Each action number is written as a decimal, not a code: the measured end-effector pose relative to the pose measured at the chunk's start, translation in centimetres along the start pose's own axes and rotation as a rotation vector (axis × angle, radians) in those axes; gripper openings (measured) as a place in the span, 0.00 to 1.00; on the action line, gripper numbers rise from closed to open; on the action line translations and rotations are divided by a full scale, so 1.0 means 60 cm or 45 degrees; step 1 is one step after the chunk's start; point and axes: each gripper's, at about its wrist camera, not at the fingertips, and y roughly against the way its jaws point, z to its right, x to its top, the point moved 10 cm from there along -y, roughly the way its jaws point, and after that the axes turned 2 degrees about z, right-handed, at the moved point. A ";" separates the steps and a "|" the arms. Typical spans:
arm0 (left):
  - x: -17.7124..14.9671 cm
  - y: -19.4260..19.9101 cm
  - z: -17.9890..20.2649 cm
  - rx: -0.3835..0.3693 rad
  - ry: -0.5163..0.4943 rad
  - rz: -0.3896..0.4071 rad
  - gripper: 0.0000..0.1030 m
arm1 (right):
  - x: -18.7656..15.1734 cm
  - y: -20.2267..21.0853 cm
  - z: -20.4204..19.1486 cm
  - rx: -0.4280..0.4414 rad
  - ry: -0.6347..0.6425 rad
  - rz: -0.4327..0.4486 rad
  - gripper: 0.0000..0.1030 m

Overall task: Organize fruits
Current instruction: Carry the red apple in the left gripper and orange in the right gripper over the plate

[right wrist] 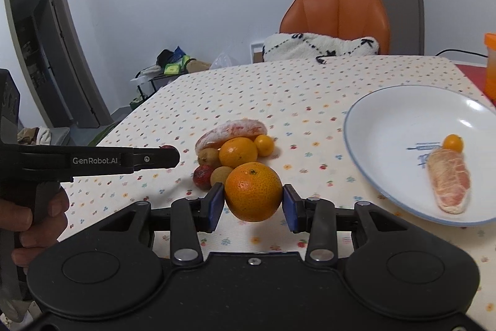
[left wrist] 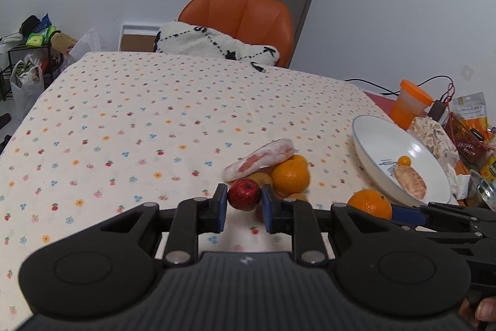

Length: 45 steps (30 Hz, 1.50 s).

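My left gripper [left wrist: 244, 207] is shut on a small red apple [left wrist: 244, 194] at the near edge of the fruit pile. The pile holds a peeled pomelo segment [left wrist: 259, 158], an orange [left wrist: 290, 176], a kumquat [right wrist: 264, 145], a dark red fruit [right wrist: 202, 176] and small brown fruits [right wrist: 220, 174]. Just right of the pile, my right gripper [right wrist: 252, 203] is shut on a large orange [right wrist: 252, 191], held slightly above the cloth. Further right, the white plate [right wrist: 387, 114] carries another pomelo segment [right wrist: 451, 182] and a kumquat [right wrist: 452, 142]. From the right wrist view, the left gripper [right wrist: 172, 155] reaches in from the left.
A flowered tablecloth [left wrist: 139, 129] covers the table. Behind the plate stand an orange-lidded cup [left wrist: 409, 107], a patterned pouch [left wrist: 434, 135], a red basket [left wrist: 465, 138] and snack packets. An orange chair [left wrist: 241, 14] with a white blanket [left wrist: 214, 44] stands at the far edge.
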 end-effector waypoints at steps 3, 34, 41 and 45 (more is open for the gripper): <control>0.004 0.002 0.016 -0.017 -0.015 0.008 0.21 | 0.004 0.013 0.012 -0.023 -0.008 0.021 0.37; 0.021 -0.051 0.207 -0.235 -0.195 0.005 0.21 | 0.023 0.134 0.220 -0.373 -0.166 0.187 0.37; 0.022 -0.061 0.234 -0.252 -0.223 0.001 0.21 | 0.014 0.135 0.257 -0.410 -0.216 0.186 0.37; 0.022 -0.068 0.247 -0.258 -0.244 -0.002 0.21 | 0.010 0.131 0.269 -0.410 -0.233 0.183 0.37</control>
